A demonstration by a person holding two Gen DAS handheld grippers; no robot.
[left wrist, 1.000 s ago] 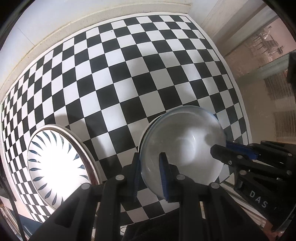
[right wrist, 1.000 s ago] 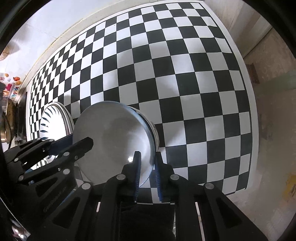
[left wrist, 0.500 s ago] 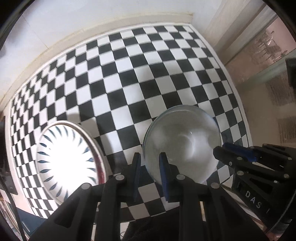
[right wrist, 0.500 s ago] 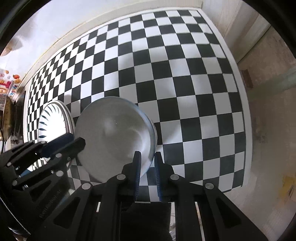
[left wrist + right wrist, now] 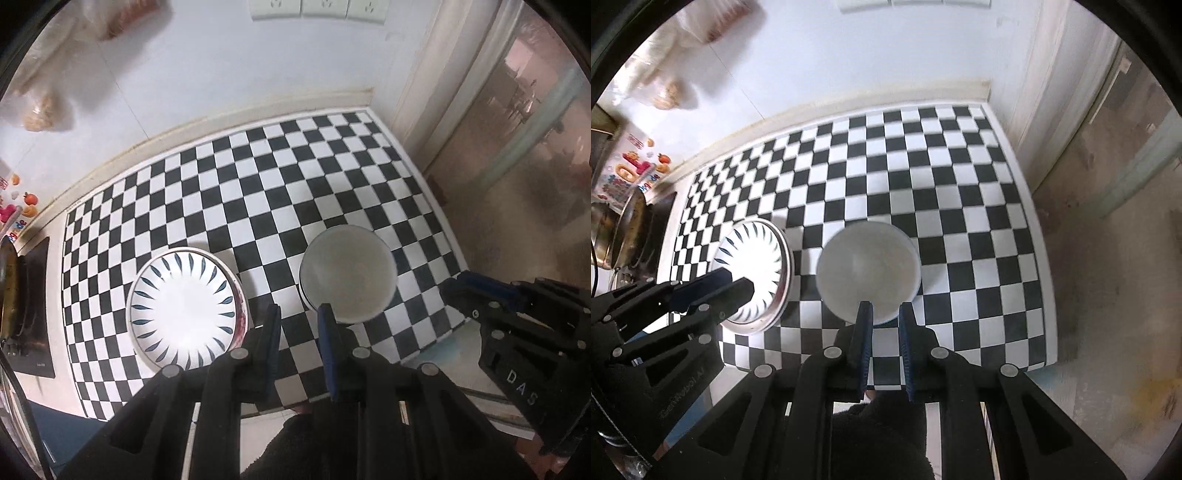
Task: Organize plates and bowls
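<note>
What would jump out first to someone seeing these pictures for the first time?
The black-and-white checkered mat fills the counter. On it sit a white bowl on the right and, apart from it, a white plate with dark blue petal marks on the left. The left gripper and right gripper hover open nearby, holding nothing.

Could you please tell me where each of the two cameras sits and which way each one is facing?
Left wrist: on the left gripper, looking down at the checkered mat, plate and bowl; the right gripper enters at right.
Right wrist: on the right gripper, facing the bowl; the left gripper crosses the plate.
Shared: plate, bowl, mat.
</note>
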